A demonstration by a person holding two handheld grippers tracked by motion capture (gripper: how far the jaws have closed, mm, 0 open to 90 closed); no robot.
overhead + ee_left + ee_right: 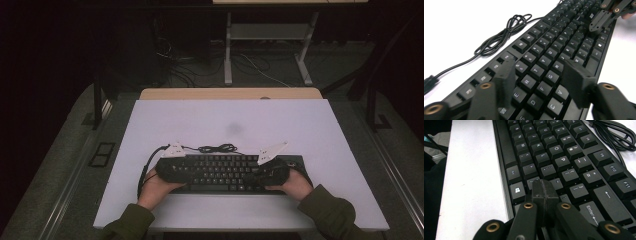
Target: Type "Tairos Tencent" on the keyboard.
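Keyboard [220,172] lies under both: left hand-held gripper [537,75] spread, right hand-held gripper [543,192] seemingly closed, empty.
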